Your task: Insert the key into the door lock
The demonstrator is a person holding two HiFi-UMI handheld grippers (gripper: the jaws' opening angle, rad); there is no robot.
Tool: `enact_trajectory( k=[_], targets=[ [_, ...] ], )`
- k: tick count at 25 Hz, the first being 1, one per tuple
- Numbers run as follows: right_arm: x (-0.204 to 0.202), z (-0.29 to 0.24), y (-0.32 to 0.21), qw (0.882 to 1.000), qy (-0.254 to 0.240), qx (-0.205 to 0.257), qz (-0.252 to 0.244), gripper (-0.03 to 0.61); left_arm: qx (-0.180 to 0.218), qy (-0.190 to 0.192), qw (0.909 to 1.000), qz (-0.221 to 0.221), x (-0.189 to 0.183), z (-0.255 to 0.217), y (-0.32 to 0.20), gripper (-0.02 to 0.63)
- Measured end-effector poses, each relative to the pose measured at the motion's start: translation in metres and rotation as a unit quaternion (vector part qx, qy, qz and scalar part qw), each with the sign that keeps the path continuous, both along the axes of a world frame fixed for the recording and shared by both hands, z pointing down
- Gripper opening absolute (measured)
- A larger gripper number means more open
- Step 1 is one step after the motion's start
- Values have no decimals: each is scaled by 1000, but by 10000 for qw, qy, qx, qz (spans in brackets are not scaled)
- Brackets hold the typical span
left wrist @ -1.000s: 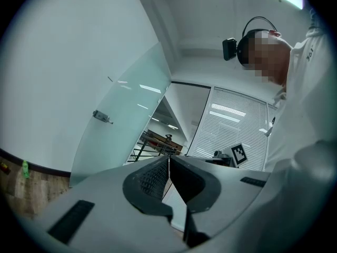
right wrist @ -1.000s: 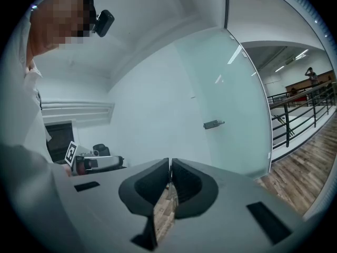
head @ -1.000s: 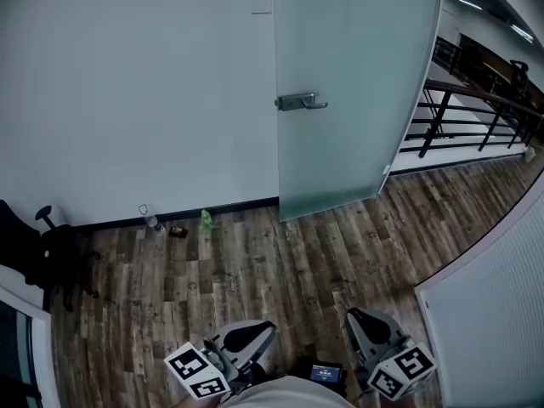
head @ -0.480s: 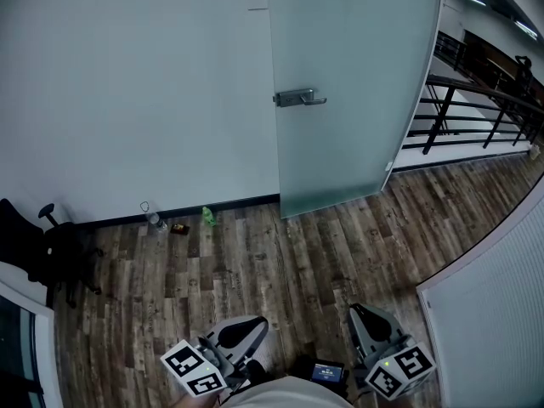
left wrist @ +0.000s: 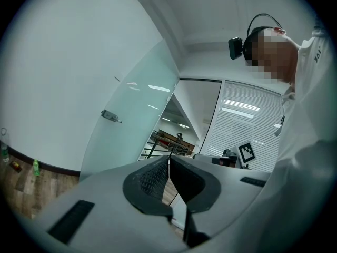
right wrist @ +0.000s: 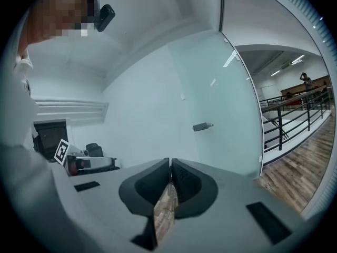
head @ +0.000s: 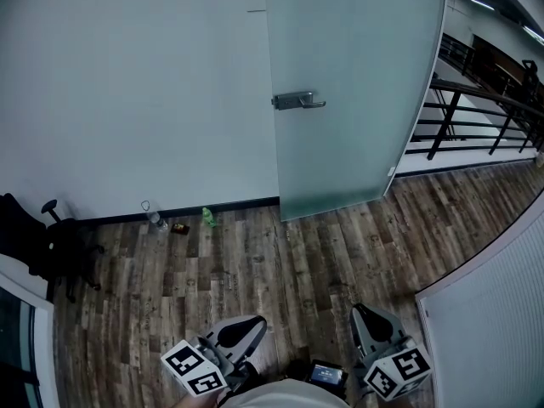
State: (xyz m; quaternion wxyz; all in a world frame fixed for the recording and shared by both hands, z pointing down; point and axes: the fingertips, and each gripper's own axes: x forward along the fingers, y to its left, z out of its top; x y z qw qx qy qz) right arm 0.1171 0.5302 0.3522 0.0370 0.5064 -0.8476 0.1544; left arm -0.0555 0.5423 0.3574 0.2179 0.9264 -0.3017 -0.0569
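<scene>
A frosted glass door (head: 348,83) stands ahead, its metal lever handle (head: 297,101) on its left edge. No key shows in any view. My left gripper (head: 255,321) is low at the bottom of the head view, far from the door, and it is shut with nothing between its pads. My right gripper (head: 359,311) sits beside it, also shut and empty. In the left gripper view the shut left gripper (left wrist: 169,157) has the handle (left wrist: 110,116) far off to its upper left. Seen along the right gripper (right wrist: 170,160), the handle (right wrist: 202,126) is small and distant.
A black office chair (head: 47,245) stands at the left wall. A clear bottle (head: 154,219), a small brown item (head: 178,228) and a green item (head: 206,218) lie along the skirting. A black railing (head: 476,117) runs right of the door; a white slatted wall (head: 493,330) is near right.
The door's near edge and the handle have slid a little to the left in the head view. The left gripper has drifted slightly left. Both stay shut.
</scene>
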Motion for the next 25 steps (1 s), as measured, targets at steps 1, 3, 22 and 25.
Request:
enact_trajectory(
  k=[1,3,22,25],
  targets=[
    [3,1,-1,10000,13,1,16,23,-1,6,10000,-7,3,0,-1,18],
    [11,2,-4,10000,11,2,45,23,-7,13,10000,-17,10,0,-2,18],
    [10,9,-63,9998,16,-109,-157,23,122,5,9998,-123,15,3,-52,17],
    [-1,7,-91,9998,63,-84,-144,23,197,21,9997,-132,7,2,-83,15]
  ],
)
